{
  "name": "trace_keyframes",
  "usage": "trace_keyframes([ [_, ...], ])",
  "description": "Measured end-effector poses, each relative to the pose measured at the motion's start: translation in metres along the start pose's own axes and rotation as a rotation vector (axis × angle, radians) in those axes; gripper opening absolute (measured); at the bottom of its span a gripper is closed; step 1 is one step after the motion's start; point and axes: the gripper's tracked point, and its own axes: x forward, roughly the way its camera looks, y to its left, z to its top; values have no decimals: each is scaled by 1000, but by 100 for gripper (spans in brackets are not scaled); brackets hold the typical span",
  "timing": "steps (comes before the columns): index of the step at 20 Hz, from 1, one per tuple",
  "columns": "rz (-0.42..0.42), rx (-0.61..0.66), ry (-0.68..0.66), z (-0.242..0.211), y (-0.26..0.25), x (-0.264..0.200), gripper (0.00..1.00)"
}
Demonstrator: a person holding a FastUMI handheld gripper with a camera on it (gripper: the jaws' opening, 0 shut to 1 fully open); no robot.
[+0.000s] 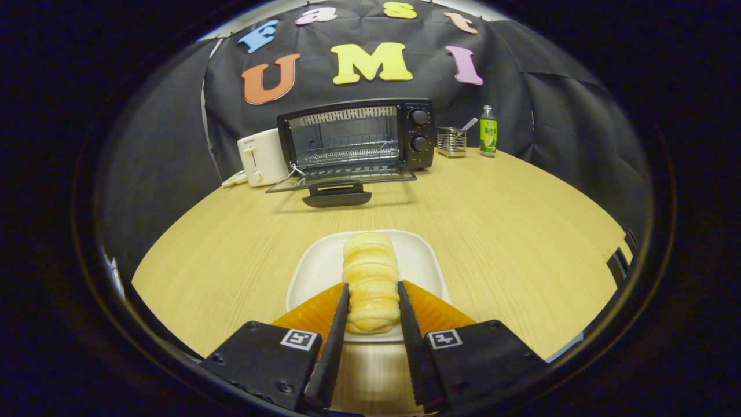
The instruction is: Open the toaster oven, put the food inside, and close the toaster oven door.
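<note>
A long pale yellow bread roll (369, 275) lies on a white plate (419, 255) on the wooden table, with its near half between my fingers. My gripper (372, 288) has both fingers pressed against the roll's sides. Beyond the plate, at the back of the table, stands the black toaster oven (356, 136). Its glass door (341, 179) is folded down flat toward me, handle in front, and the wire rack inside is in sight.
A white pop-up toaster (260, 157) stands just left of the oven. To the oven's right are a metal wire holder with a utensil (452, 141) and a green bottle (488, 131). Bare wooden tabletop (509, 220) lies between plate and oven.
</note>
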Motion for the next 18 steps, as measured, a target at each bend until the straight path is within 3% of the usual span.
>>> trace_keyframes([
  [6, 38, 4, -84, 32, 8, -11, 54],
  [11, 163, 41, -187, 82, 30, -17, 53],
  [18, 246, 24, -285, 151, 46, -3, 53],
])
